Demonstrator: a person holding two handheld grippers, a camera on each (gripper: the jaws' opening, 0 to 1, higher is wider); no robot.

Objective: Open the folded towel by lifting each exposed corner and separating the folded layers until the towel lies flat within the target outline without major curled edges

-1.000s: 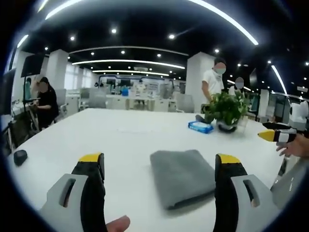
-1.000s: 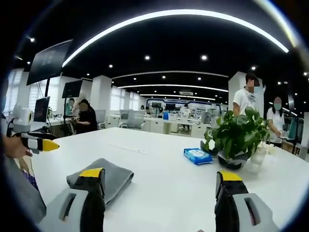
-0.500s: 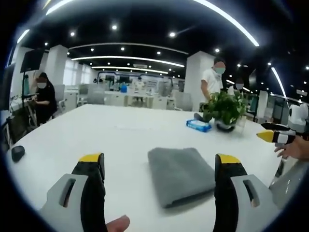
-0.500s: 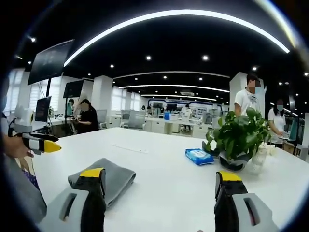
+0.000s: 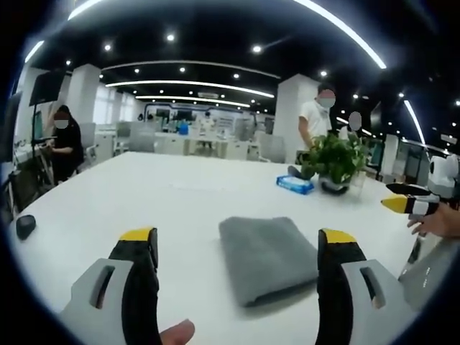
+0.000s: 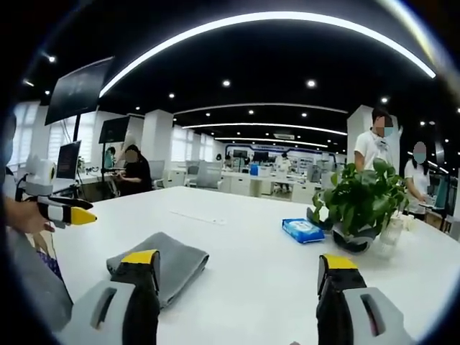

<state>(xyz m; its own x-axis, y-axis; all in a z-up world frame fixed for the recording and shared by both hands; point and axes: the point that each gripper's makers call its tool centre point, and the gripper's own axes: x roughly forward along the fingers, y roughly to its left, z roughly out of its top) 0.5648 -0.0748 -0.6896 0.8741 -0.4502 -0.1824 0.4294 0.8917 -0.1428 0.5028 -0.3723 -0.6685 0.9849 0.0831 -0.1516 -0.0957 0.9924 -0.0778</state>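
Note:
A grey folded towel [image 5: 267, 255] lies on the white table [image 5: 165, 208], just ahead of my left gripper [image 5: 237, 248] and between its two yellow-tipped jaws, which stand wide open above it. In the right gripper view the same towel [image 6: 169, 260] sits low on the left, partly hidden behind the left jaw of my right gripper [image 6: 237, 262]. That gripper is open too, with nothing between its fingers. The right gripper's yellow tip [image 5: 402, 204] enters the left gripper view from the right; the left gripper's tip [image 6: 68, 213] enters the right gripper view from the left.
A potted green plant [image 6: 363, 205] and a blue packet of wipes [image 6: 303, 230] stand on the table's far right. A black mouse [image 5: 25, 226] lies near the left edge. People stand and sit beyond the table among desks.
Both views have drifted slightly with the hands; the towel looks a touch closer and more central. The towel itself lies unmoved and both grippers stay open.

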